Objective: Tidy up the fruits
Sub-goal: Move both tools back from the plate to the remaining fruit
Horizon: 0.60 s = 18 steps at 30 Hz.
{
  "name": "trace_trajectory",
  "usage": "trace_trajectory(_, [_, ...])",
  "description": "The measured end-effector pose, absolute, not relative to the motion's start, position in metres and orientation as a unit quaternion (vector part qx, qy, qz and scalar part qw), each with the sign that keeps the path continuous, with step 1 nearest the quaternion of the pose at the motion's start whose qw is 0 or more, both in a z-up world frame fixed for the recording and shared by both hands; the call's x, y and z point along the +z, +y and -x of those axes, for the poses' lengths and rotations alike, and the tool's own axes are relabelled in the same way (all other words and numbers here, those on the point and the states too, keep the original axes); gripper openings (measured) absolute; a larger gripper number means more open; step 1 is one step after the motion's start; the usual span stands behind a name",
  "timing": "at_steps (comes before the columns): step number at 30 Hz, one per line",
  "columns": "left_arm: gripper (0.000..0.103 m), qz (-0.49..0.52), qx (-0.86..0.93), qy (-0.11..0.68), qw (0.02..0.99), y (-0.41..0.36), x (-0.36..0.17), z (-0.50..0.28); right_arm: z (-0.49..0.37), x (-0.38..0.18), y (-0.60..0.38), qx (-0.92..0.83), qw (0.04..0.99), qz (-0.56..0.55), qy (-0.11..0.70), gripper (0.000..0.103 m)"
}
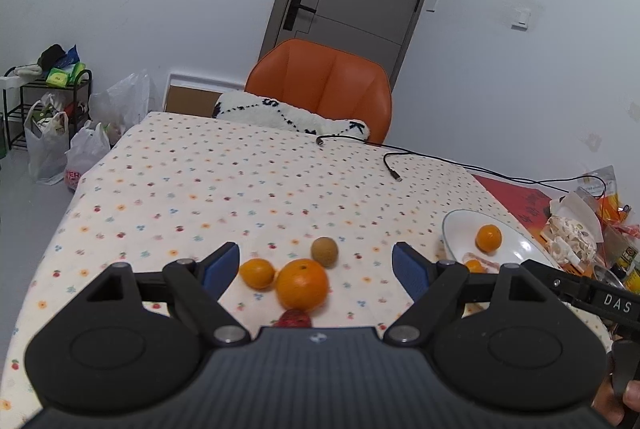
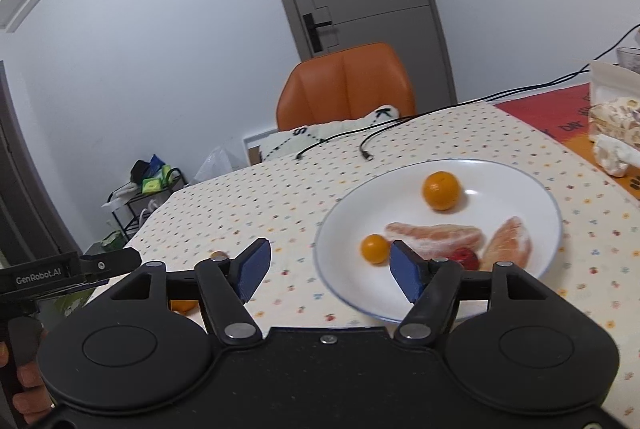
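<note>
Both grippers hang with fingers spread wide and empty: the left gripper (image 1: pixel 316 269) frames the loose fruit on the cloth-covered counter, probably lining up a pick. There a smooth big orange (image 1: pixel 302 289) touches a small orange (image 1: pixel 257 273) at its 9 o'clock, with a fuzzy brown kiwi (image 1: pixel 325 251) at 1 o'clock. The right gripper (image 2: pixel 330 265) faces the glossy white plate (image 2: pixel 532 185), the likely collecting spot, which holds a round orange (image 2: pixel 441 190), a tiny orange (image 2: pixel 375 249) and pulpy pink segments (image 2: pixel 434 235).

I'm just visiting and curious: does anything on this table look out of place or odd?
Some fruit is off the white plate: a large orange, a smaller orange, a brown kiwi-like fruit and a red fruit lie loose on the tablecloth. Two loose cable ends trail across it too.
</note>
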<state>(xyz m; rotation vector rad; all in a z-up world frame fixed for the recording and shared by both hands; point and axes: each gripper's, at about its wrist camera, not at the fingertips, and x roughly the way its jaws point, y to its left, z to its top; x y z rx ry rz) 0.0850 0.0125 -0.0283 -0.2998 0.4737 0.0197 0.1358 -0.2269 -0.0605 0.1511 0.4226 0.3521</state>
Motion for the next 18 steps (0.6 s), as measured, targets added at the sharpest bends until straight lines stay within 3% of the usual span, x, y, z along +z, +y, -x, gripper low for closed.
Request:
trace_trajectory(8, [0.081,0.153,0.019,0.24,0.958,0.03,-0.041,-0.082,-0.139,-0.065,-0.201,0.193,0.954,-0.059,0.222,0.066])
trace_trajectory(18, [0.07,0.17,0.02,0.253,0.952,0.048,-0.057,-0.082,-0.141,-0.072,-0.17,0.225,0.944,-0.038,0.238,0.066])
